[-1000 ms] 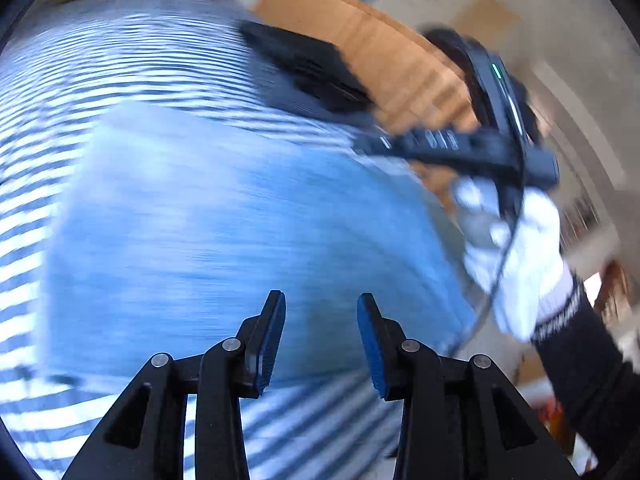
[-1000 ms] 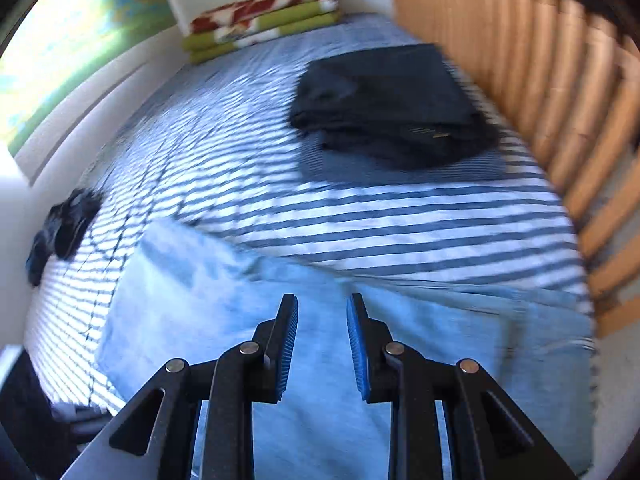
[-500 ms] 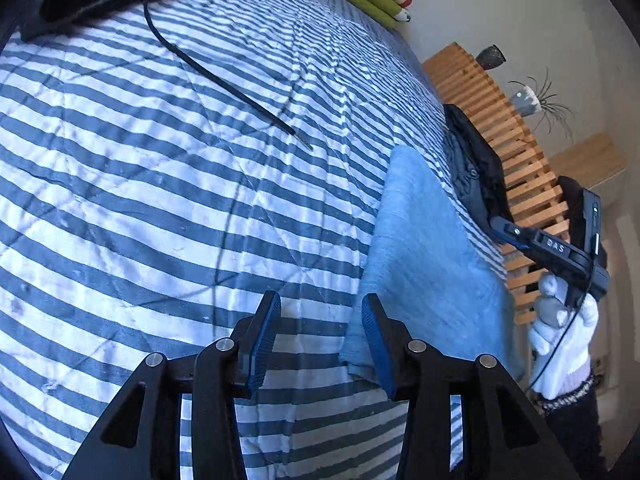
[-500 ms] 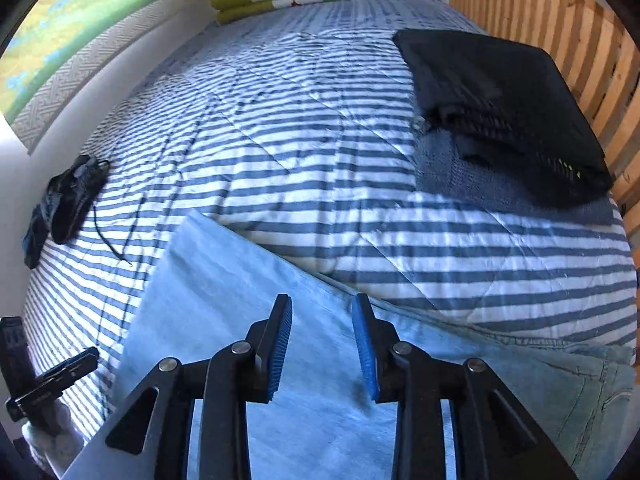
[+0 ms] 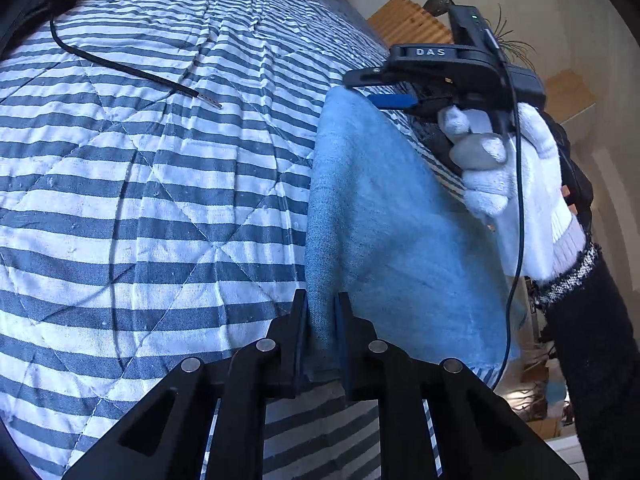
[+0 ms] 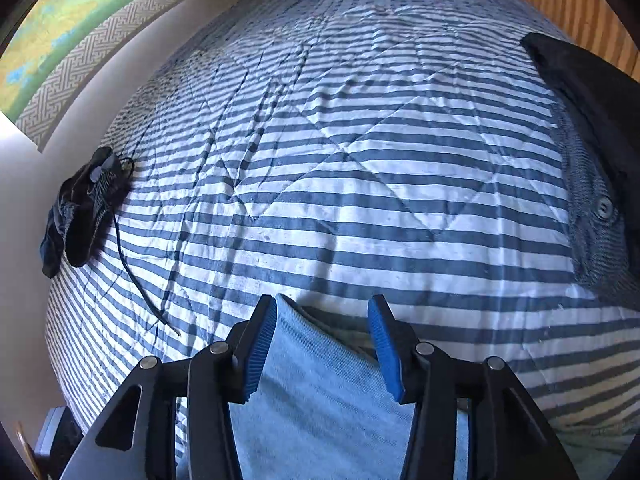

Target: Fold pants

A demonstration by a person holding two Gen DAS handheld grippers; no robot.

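The light-blue jeans [image 5: 384,216] lay folded flat on the striped quilt [image 5: 160,184], near its front edge. The left gripper [image 5: 321,332] pinched the jeans' near corner of the fold; the right gripper [image 6: 322,344] stood spread over the far corner, not yet closed. The denim looked soft but fairly weighty and would probably sag between holds, so corners seemed the best grips.

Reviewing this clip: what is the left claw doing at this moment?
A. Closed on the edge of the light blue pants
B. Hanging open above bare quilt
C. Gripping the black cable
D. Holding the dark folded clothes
A. In the left wrist view the left claw pinches the near edge of the light blue pants, denim filling the narrow gap.
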